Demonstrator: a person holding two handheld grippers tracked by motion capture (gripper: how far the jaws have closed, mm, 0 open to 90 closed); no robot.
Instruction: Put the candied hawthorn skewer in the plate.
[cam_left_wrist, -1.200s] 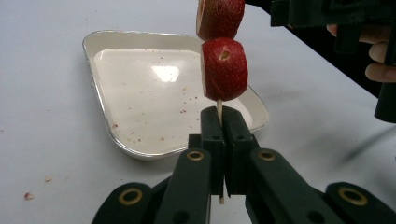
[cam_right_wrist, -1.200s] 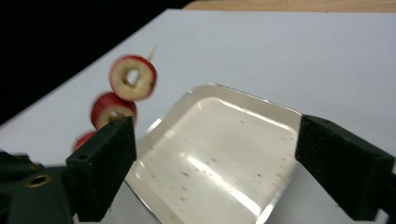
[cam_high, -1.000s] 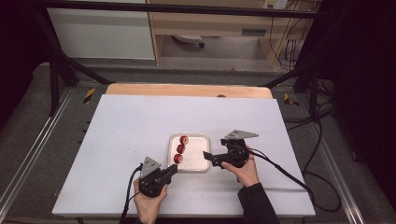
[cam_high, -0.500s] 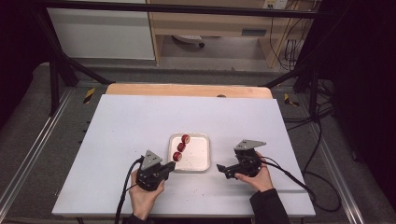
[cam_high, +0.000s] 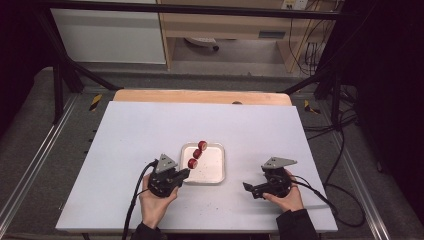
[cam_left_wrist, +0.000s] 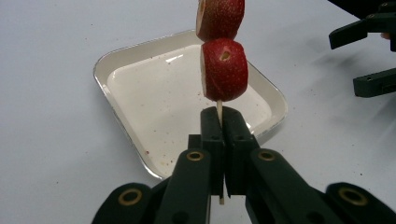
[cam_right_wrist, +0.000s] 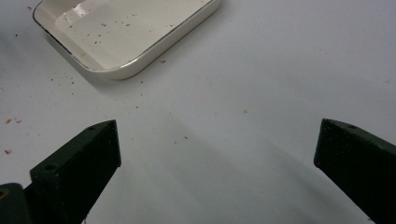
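A thin wooden skewer (cam_left_wrist: 219, 108) carries three red strawberry slices (cam_high: 197, 154). My left gripper (cam_left_wrist: 220, 116) is shut on its bare lower end. It holds the skewer tilted over the left part of a square white tray (cam_high: 214, 174), and the nearest slice (cam_left_wrist: 224, 70) sits just past the jaw tips. In the high view my left gripper (cam_high: 183, 173) is at the tray's left front corner. My right gripper (cam_high: 248, 188) lies to the right of the tray and nearer the person, open with nothing between its jaws. In its own view my right gripper (cam_right_wrist: 217, 144) hangs over bare table, with the tray's corner (cam_right_wrist: 140, 60) ahead.
The white table (cam_high: 140, 130) carries red crumbs around the tray. A wooden strip (cam_high: 200, 96) borders its far edge. Cables trail from both grippers toward the front edge. The right gripper's open jaws (cam_left_wrist: 369, 56) show at the upper right of the left gripper view.
My right gripper has drawn back from the tray's right edge, moving right and toward the person. My left gripper has lifted the skewer slightly and nudged it farther over the tray.
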